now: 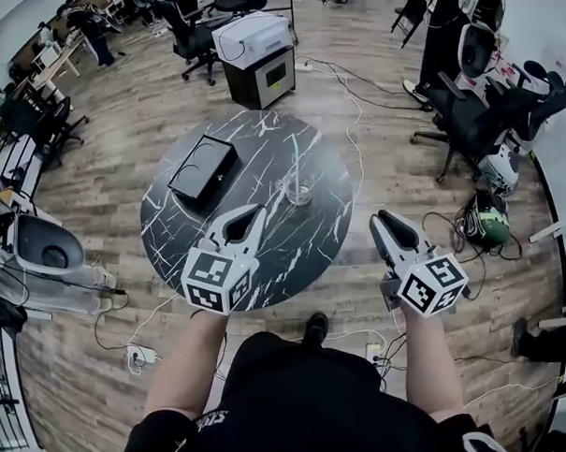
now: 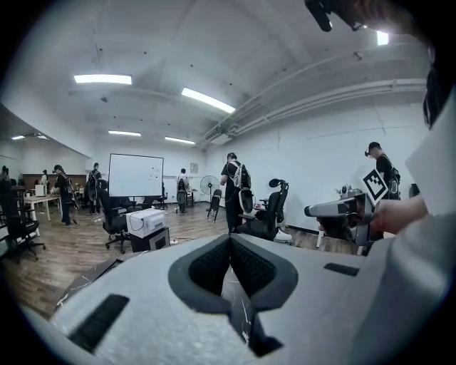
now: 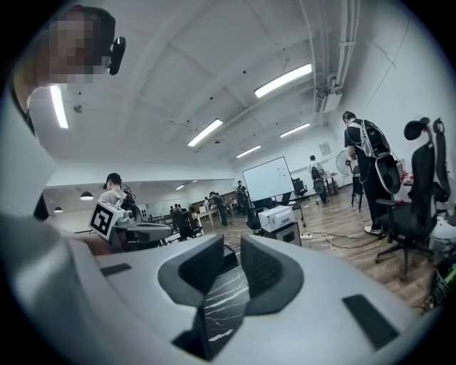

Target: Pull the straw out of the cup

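A clear glass cup (image 1: 300,189) stands near the middle of the round black marble table (image 1: 180,221), and a thin straw (image 1: 293,161) leans out of it toward the far side. My left gripper (image 1: 256,212) hovers over the near part of the table, short of the cup, its jaws together on nothing (image 2: 229,239). My right gripper (image 1: 383,218) hangs off the table's right edge over the floor. Its jaws stand a little apart with only the tabletop showing between them (image 3: 229,244). Neither gripper view shows the cup.
A flat black box (image 1: 203,168) lies on the table's left half. Behind the table a white printer (image 1: 253,34) sits on a dark cabinet. Office chairs (image 1: 465,121) and floor cables (image 1: 452,223) are at the right. People stand in the background.
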Demonstrator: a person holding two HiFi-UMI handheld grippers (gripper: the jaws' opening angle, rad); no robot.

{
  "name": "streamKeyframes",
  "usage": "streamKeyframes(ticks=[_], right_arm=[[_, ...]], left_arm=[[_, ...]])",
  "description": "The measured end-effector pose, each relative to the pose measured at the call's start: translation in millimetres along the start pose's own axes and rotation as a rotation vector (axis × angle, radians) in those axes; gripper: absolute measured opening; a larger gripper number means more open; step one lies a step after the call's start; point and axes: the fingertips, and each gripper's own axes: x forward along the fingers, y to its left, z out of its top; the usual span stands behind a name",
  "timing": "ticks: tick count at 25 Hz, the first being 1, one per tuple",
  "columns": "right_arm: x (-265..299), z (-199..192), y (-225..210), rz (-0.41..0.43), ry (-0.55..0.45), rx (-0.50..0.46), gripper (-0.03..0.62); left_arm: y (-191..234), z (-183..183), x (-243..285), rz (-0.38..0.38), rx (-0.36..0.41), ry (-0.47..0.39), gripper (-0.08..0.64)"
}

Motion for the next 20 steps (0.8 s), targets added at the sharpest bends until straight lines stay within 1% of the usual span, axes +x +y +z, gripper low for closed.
streamKeyframes(ticks=[2,6,12,16,20], right_arm=[[15.8,-1.4,-6.6,0.009,0.013,0.005,0.09],[50.9,-0.8,-5.6,0.048,0.042,-0.008,0.114],[95.8,-1.9,1.1,0.06,0.079,-0.014,0.153],[124.0,-0.3,10.3,0.06,0.084,-0.025,0.171],[141.9,-9.2,18.6,0.062,0.103,-0.039,0.183]], left_arm=[[7.5,-3.6,7.2,0.01,-0.001,0.007,0.01],[32.6,-9.7,19.1,0.029,-0.025,0.011,0.009],[70.1,-16.9,28.2,0.027,-0.06,0.005,0.009],[90.7,-22.5,32.0,0.009,-0.068,0.0,0.009],[99.4,-33.1,37.3,-0.016,-0.081,0.007,0.009]])
